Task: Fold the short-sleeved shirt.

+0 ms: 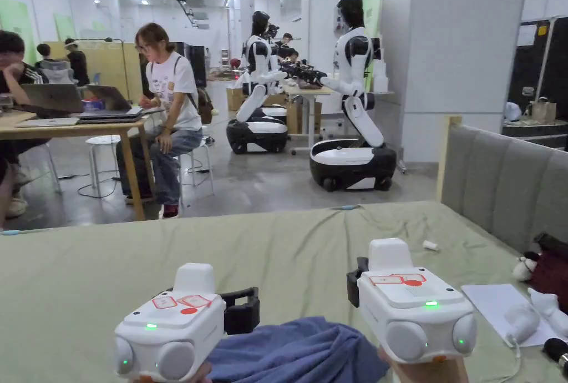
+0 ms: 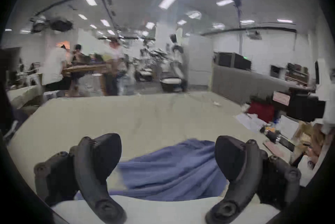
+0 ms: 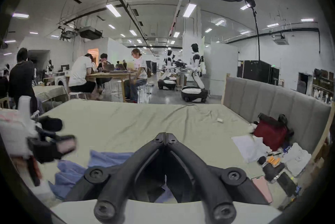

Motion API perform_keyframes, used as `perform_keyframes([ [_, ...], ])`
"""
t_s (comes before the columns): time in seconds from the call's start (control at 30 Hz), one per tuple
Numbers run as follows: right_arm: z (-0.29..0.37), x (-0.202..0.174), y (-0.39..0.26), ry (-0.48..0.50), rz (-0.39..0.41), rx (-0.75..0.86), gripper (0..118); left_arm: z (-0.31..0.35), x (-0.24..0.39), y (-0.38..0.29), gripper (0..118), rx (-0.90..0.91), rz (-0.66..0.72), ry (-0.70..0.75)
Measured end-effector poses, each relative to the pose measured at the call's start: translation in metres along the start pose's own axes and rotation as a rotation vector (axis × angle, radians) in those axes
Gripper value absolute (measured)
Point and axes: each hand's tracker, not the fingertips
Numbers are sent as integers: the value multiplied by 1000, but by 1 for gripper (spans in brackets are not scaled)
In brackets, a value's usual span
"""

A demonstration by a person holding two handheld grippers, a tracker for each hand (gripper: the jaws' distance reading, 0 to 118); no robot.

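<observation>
1. The shirt [image 1: 299, 348], blue and crumpled, lies bunched on the near edge of the bed [image 1: 277, 245], between the two grippers. It is not spread flat, so folding looks not yet begun.
2. The left gripper [image 2: 167, 157] has its jaws wide apart and holds nothing. The shirt lies on the sheet in the gap beyond them. My guess: it is spread so it can take a hem or a shoulder.
3. The right gripper [image 3: 165, 134] has its jaws pressed tip to tip. In the right gripper view I see no cloth at the tips; the blue cloth lies below and to the left of them. So it is clenched, on nothing that I can see.
4. In the head view both grippers sit low and close to the person's body, left one [image 1: 244, 309] at the shirt's left side, right one [image 1: 355, 284] at its right. Flanking the heap like that suits pulling it out flat.
5. The far part of the bed is bare green sheet, which gives room to lay the shirt out.
6. Clutter sits on the bed's right side by the headboard [image 1: 499, 179]: a red bag [image 3: 270, 131], a paper sheet [image 1: 499, 303], small items. Probably kept there to stay off the work area; the shirt should be spread away from it.
7. People sit at a table [image 1: 66, 123] beyond the bed, well apart from the work.
</observation>
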Motion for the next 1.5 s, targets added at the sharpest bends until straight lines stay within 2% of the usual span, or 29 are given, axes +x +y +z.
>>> perform_keyframes([
  [0.1, -8, -37, 5, 50, 11, 20, 0, 48, -68, 4, 100, 7, 1, 188],
  [0.13, -6, -49, 7, 72, 17, 34, 0, 63, -91, 3, 85, 1, 3, 234],
  [0.17, 2, -61, 14, 81, 17, 40, 0, 74, -110, 2, 61, -8, 5, 263],
  [0.2, 4, -73, 17, 95, 21, 40, 0, 84, -130, 0, 25, -29, -3, 284],
  [0.23, 5, -83, 18, 124, 26, 40, 0, 87, -146, -3, 0, -61, -15, 335],
  [0.27, 6, -90, 19, 141, 29, 42, 0, 92, -157, -6, 0, -79, -21, 387],
  [0.37, 4, -108, 18, 164, 49, 60, 0, 101, -181, -14, 0, -119, 44, 319],
  [0.47, 3, -115, 18, 183, 45, 54, 0, 84, -192, -27, 0, -202, 80, 343],
  [0.6, -13, -110, 9, 181, 39, 42, 0, 41, -198, -47, 0, -391, 159, 303],
  [0.7, -21, -99, 3, 164, 42, 25, 0, 1, -197, -63, 0, -536, 138, 313],
  [0.9, -49, -82, -18, 136, 79, -30, 0, -65, -218, -78, 0, -690, 377, 296],
  [0.93, -54, -80, -21, 132, 81, -34, 0, -74, -223, -79, 11, -693, 422, 291],
  [0.97, -58, -77, -24, 129, 79, -37, 0, -81, -225, -80, 36, -692, 456, 286],
  [1.0, -64, -73, -27, 124, 71, -46, 0, -88, -227, -81, 70, -698, 475, 289],
  [1.03, -69, -71, -30, 119, 63, -56, 0, -92, -226, -84, 95, -697, 467, 298],
  [1.13, -77, -63, -35, 107, 49, -75, 0, -110, -222, -93, 90, -744, 445, 323],
  [1.27, -80, -57, -38, 99, 31, -87, 0, -117, -207, -107, 90, -855, 471, 317],
  [1.3, -80, -56, -39, 97, 28, -86, 0, -118, -205, -112, 86, -877, 456, 322],
  [1.37, -81, -54, -43, 96, 25, -85, 0, -119, -196, -113, 67, -907, 337, 353],
  [1.4, -81, -53, -43, 98, 25, -84, 0, -119, -190, -111, 54, -928, 247, 357],
  [1.43, -79, -51, -42, 102, 29, -79, 0, -119, -191, -107, 22, -918, 217, 340],
  [1.47, -77, -51, -41, 102, 37, -74, 0, -117, -191, -103, 0, -888, 263, 332],
  [1.5, -70, -52, -40, 105, 39, -68, 0, -115, -192, -99, 0, -852, 326, 308],
])
